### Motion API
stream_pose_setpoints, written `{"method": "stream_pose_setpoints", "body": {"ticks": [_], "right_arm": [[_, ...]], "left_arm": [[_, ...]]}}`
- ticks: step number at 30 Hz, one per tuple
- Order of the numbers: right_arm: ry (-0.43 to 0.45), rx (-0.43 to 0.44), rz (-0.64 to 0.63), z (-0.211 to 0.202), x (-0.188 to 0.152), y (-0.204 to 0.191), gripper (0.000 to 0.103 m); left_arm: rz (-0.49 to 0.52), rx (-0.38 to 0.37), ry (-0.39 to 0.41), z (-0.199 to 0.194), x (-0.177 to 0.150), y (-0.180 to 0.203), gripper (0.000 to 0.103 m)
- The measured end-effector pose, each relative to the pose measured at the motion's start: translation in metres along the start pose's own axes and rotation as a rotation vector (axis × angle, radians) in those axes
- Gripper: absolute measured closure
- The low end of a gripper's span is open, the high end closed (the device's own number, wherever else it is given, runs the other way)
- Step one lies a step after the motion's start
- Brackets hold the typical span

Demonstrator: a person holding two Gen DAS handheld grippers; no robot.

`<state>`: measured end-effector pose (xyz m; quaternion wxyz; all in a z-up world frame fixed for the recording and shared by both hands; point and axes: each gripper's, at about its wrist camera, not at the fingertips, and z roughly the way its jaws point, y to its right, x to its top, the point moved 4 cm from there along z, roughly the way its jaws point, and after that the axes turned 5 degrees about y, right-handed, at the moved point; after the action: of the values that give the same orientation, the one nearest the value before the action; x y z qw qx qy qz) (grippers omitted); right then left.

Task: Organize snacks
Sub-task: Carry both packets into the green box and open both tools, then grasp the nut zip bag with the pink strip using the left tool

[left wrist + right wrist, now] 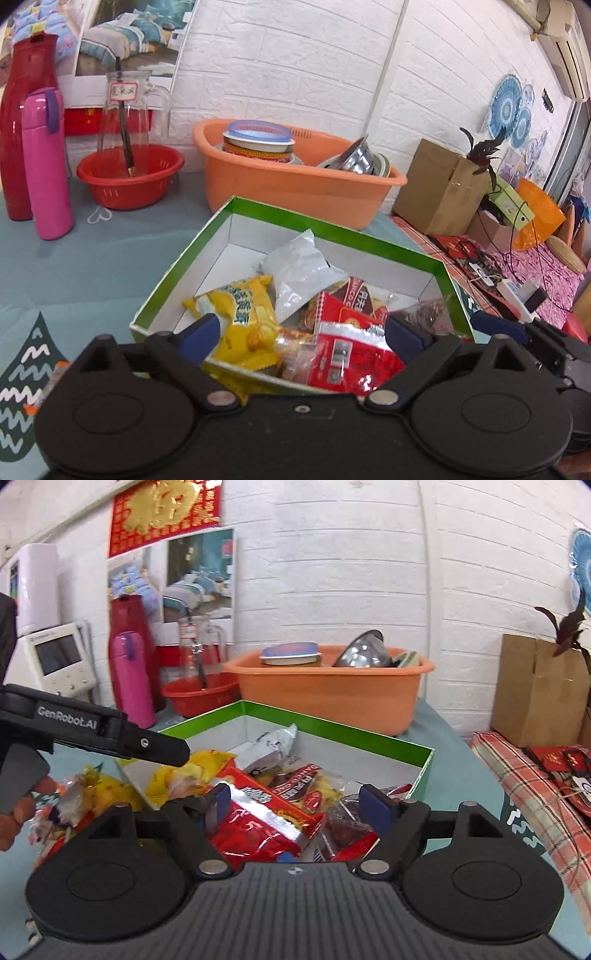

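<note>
Your left gripper (303, 334) hangs over the near edge of the green-rimmed box (332, 230), fingers spread wide and released, with nothing pressed between the blue pads (201, 336). Below the gap lie a yellow snack packet (245, 314) and a red snack packet (349, 354), both inside the box. A white pouch (299, 269) rests further in, toward the middle of the box, tilted against the other packets.

Your right gripper (297, 806) is likewise spread and released over the same box (332, 731); a red packet with a silver band (258, 819) lies under the gap, touching neither pad as far as the view shows. Beside it sit a brown-and-red packet (310, 779) and a dark clear-wrapped snack (341, 823). To the left, outside the box wall, loose yellow and orange wrappers (92, 794) lie on the teal tablecloth (461, 775).

Behind the box stands an orange plastic tub (295, 188) holding a lidded bowl (258, 142) and a steel bowl (356, 155). Left of it: a red colander (129, 181) with a glass pitcher (127, 110), a pink flask (46, 162), and a red jug (22, 110).
</note>
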<state>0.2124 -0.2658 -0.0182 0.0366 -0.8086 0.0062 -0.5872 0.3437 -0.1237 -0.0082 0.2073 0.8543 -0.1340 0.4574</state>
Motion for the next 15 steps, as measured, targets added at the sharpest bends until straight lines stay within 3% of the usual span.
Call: {"method": "stream_pose_setpoints", "body": {"ticks": [10,15], "right_arm": [[0.072,0.058,0.045,-0.072,0.013,-0.002,0.000],[0.065,0.063,0.076,-0.107,-0.004,0.001,0.000]], "left_arm": [[-0.029,-0.037,-0.005,-0.070,-0.015,0.014,0.000],[-0.050,-0.127,-0.053,-0.096,-0.051,0.029,0.000]]}}
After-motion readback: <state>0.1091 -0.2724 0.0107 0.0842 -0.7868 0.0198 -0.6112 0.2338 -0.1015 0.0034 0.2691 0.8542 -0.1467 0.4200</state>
